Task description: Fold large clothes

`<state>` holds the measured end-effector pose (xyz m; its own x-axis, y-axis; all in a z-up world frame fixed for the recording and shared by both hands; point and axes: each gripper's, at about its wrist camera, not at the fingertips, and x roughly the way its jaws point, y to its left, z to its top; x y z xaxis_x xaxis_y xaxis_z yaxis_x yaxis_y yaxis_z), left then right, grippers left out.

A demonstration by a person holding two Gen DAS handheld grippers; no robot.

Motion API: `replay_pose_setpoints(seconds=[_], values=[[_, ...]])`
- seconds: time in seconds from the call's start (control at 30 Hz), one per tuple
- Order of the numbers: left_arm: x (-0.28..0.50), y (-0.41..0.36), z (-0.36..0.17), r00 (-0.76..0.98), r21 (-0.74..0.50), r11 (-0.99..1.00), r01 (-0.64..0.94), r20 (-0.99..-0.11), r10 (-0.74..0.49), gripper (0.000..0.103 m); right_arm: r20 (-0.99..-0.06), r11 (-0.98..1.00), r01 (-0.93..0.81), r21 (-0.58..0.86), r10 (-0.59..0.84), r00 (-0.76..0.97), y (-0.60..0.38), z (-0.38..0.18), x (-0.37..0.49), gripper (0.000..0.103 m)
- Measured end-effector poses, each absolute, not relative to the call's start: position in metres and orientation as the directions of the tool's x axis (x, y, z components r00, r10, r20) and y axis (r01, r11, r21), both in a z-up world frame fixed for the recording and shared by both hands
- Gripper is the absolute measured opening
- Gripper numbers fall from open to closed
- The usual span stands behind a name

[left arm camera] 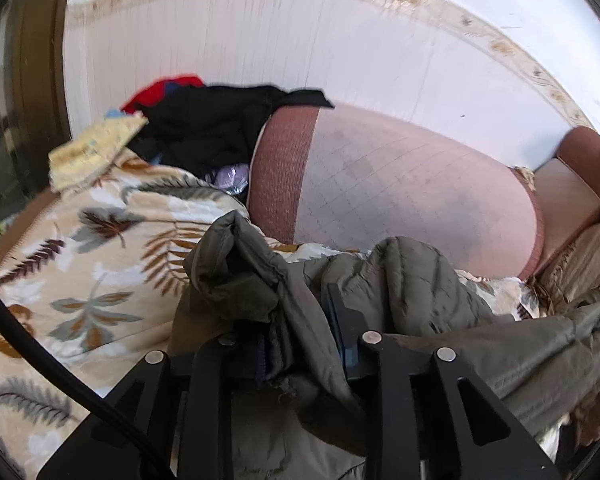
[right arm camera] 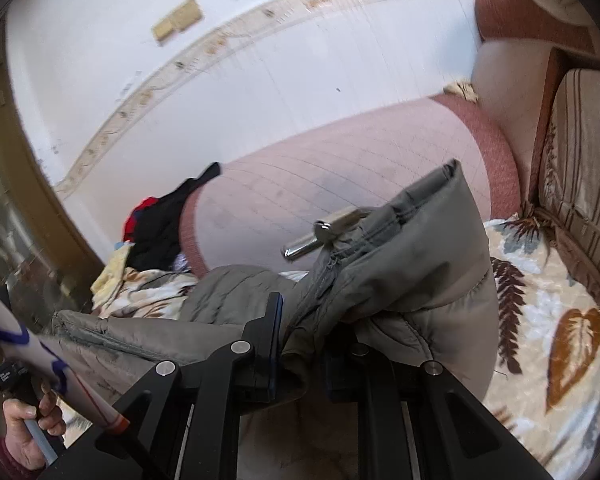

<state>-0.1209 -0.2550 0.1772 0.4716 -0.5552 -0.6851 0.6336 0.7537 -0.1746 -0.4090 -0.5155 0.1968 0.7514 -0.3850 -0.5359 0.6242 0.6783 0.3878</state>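
An olive-grey quilted jacket (left arm camera: pixel 412 280) lies bunched over a sofa seat covered by a leaf-print blanket (left arm camera: pixel 84 248). My left gripper (left arm camera: pixel 300 320) is shut on a fold of the jacket and holds it up; fabric drapes over its fingers. In the right wrist view my right gripper (right arm camera: pixel 300 332) is shut on the jacket (right arm camera: pixel 404 264) near its zipper edge, with a metal zipper pull (right arm camera: pixel 320 232) sticking out. The cloth hides both pairs of fingertips.
A pink sofa backrest (left arm camera: pixel 400 184) stands behind. A pile of black and red clothes (left arm camera: pixel 204 124) and a yellow cloth (left arm camera: pixel 92 148) lie at the sofa's left end. A striped cushion (right arm camera: pixel 580 160) is at the right. A hand (right arm camera: pixel 28 424) shows at lower left.
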Motion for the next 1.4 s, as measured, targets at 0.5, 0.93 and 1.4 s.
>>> replay_pose_setpoints(seconds=[0.5, 0.93, 1.4], values=[[-0.031, -0.31, 0.079, 0.401, -0.206, 0.764, 0.612, -0.751, -0.524, 0.042, -0.674, 0.605, 0.732, 0.313, -0.402, 0.62, -0.61, 0.095, -0.315, 0.017], [0.017, -0.281, 0.122, 0.309, -0.452, 0.748, 0.486, -0.712, -0.63, 0.061, -0.648, 0.527, 0.669, 0.524, -0.263, 0.715, -0.644, 0.101, -0.333, 0.043], [-0.106, -0.348, 0.131, 0.261, -0.211, 0.536, 0.817, -0.694, -0.671, 0.061, -0.636, 0.741, 0.592, 0.318, -0.297, 0.713, -0.574, 0.14, -0.338, 0.051]])
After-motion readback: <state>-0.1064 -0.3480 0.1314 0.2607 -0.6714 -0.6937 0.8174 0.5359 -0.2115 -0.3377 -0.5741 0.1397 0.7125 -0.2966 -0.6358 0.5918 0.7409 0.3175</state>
